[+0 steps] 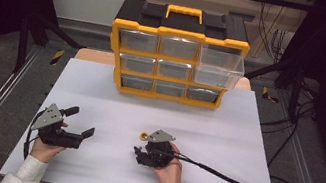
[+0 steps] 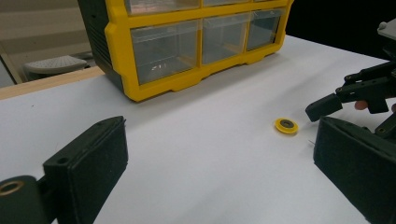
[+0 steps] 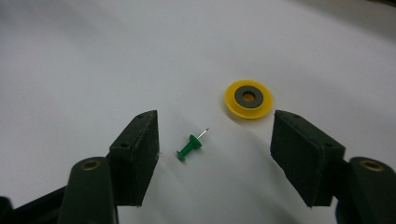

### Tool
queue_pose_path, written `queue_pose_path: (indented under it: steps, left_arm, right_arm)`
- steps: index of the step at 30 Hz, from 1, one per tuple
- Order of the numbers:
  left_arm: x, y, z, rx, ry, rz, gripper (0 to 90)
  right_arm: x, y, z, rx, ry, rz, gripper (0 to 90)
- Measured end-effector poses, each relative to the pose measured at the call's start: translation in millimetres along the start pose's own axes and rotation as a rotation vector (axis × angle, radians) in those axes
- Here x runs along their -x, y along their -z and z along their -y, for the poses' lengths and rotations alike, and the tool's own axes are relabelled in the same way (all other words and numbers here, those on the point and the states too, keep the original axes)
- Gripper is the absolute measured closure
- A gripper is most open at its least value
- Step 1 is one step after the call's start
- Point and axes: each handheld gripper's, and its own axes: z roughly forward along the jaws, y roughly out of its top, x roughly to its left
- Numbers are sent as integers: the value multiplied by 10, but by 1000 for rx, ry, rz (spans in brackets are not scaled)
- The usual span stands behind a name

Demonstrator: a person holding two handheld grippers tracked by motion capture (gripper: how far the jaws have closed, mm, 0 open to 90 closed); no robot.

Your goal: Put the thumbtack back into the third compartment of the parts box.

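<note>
In the right gripper view we find a green pushpin (image 3: 191,145) lying between the right gripper (image 3: 215,154)'s half-open pads, untouched; the high view hides it. The left gripper (image 1: 80,121) stands wide near the table (image 1: 244,136)'s front edge.

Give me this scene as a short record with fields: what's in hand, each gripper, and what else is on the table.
work in hand: right gripper is low over a green pushpin
pushpin: lies on its side on the white table, between the jaws, touched by neither
yellow disc: flat on the table just beyond the pushpin, dark ring in its middle
left gripper: open, nothing between its jaws, apart from the pin
drawer cabinet: yellow and black, at the table's far edge, top right drawer pulled out
</note>
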Motion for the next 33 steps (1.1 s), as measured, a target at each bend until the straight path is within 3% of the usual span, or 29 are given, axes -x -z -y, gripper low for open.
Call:
queue_pose_path:
  steps: [33]
  left_arm:
    - [-5, 10, -4, 2, -1, -2, 27]
  right_arm:
    - [12, -24, 12, -34, 26, -24, 812]
